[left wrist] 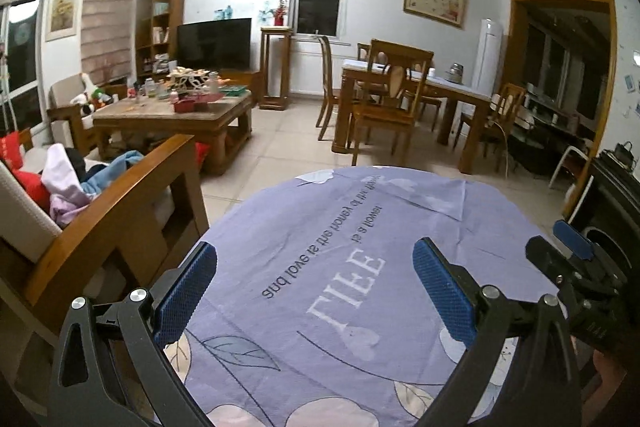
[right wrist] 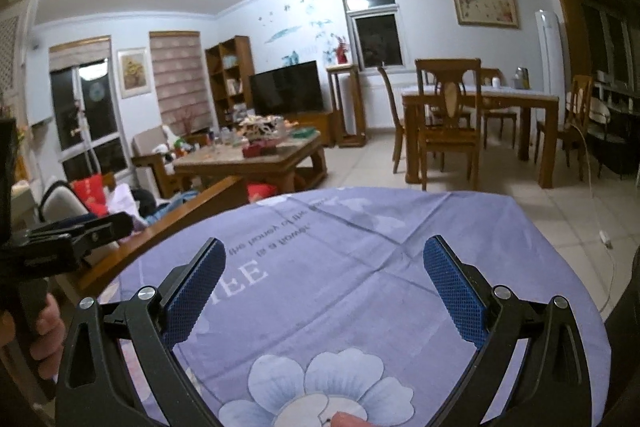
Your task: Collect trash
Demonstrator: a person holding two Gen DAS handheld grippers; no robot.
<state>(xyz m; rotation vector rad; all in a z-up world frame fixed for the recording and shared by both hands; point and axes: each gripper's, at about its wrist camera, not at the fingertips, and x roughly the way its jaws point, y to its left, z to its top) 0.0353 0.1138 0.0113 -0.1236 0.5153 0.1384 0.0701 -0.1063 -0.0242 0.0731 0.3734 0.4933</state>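
Note:
My left gripper (left wrist: 316, 287) is open and empty, held over a round table with a purple printed cloth (left wrist: 352, 227). My right gripper (right wrist: 326, 285) is also open and empty over the same cloth (right wrist: 360, 227). The right gripper's blue pad shows at the right edge of the left wrist view (left wrist: 572, 239). The left gripper's black body shows at the left edge of the right wrist view (right wrist: 72, 239). No trash shows on the cloth. A cluttered wooden coffee table (left wrist: 168, 111) stands far ahead, with small items on it; it also shows in the right wrist view (right wrist: 248, 159).
A wooden sofa arm (left wrist: 120, 195) with a pile of clothes (left wrist: 72, 183) is close on the left. A dining table (left wrist: 420, 83) with chairs (left wrist: 384, 107) stands ahead right. A TV (left wrist: 214, 43) and shelves stand at the far wall. Tiled floor (left wrist: 288, 139) lies between.

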